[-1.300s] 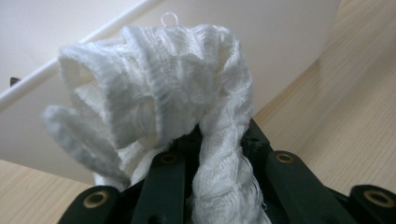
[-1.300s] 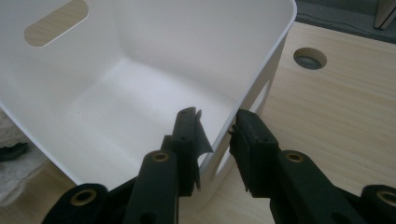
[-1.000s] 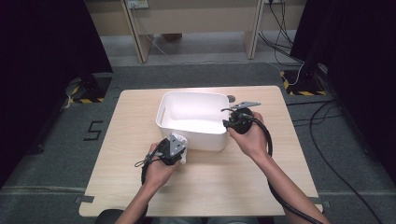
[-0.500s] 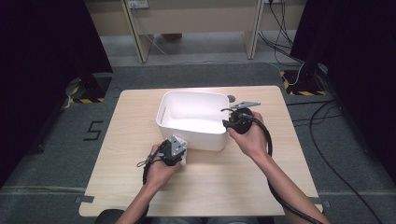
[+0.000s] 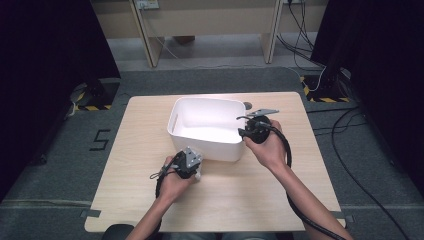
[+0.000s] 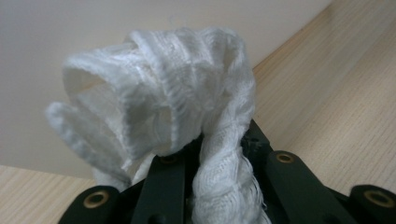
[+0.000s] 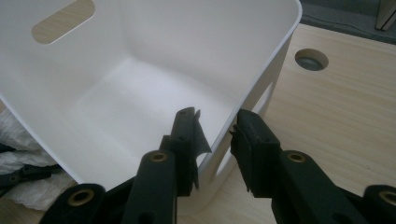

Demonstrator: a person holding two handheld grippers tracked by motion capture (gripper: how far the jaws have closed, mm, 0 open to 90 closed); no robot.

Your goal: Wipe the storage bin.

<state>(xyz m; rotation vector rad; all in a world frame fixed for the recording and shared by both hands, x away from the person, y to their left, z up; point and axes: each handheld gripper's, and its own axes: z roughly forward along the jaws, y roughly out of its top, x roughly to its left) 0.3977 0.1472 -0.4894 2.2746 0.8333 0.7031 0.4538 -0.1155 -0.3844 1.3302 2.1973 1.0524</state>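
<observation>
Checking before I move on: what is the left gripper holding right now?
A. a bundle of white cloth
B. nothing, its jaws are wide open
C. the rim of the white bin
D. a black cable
A: in the left gripper view, the left gripper is clamped on a white cloth that bunches up above its jaws, beside the white bin.

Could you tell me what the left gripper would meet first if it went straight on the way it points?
Probably the near outer wall of the white plastic bin; the left gripper, shut on crumpled white cloth, faces it closely.
</observation>
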